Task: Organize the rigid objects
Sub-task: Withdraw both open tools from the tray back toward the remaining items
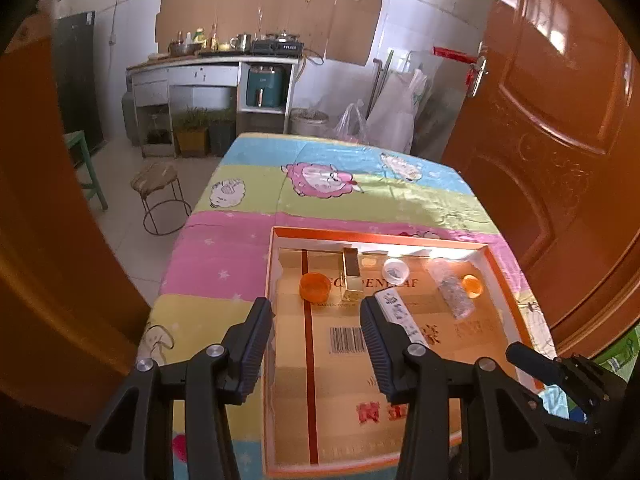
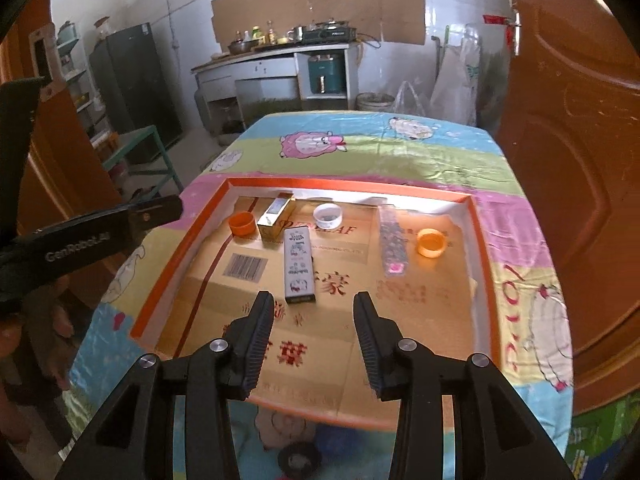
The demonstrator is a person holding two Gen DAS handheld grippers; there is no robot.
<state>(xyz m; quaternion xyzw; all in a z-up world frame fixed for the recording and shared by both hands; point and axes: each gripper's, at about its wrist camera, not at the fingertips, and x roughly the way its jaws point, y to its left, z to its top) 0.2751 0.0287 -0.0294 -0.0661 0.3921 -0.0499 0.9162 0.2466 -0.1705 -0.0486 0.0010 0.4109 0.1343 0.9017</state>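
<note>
— Kitchen beyond, white-tiled, with cardboard sheets taped to the wall (image 1: pixel 272 12) above a stove counter (image 2: pixel 276 54). Nearer?

— Bench (image 2: pixel 360 148) draped in a glossy cartoon-sheep cloth, striped blue, green, pink and yellow. Lying on it, a shallow orange-rimmed tray (image 2: pixel 188 236), floored with printed corrugated cardboard bearing a barcode.

— And inside the tray?

— Toward the far wall, left to right: a small round orange cap (image 2: pixel 242 223), open side up; a gold rectangular box (image 2: pixel 276 220) standing just beside it; a white round lid (image 2: pixel 328 216); a long clear packet (image 2: pixel 394 242), possibly bubble-wrapped, too glary to say; another orange cap (image 2: pixel 431 242) near the right wall. In front of the gold box, lying flat, a slim patterned white box (image 2: pixel 298 266).

— Grippers?

— Left gripper (image 1: pixel 316 322) released, black ribbed pads apart, nothing between them, poised above the tray's left half. Right gripper (image 2: pixel 314 314) likewise parted and empty, just short of the patterned box's near end.

— Anything blocking?

— From the left wrist, right finger (image 1: pixel 378 344) covering the near end of the patterned box. From the right wrist, the other gripper's body jutting in at the left edge. Elsewhere: brown wooden door (image 1: pixel 560 140) close on the right, round metal stool (image 1: pixel 162 196) and green frame (image 2: pixel 148 148) on the tiled floor to the left.
</note>
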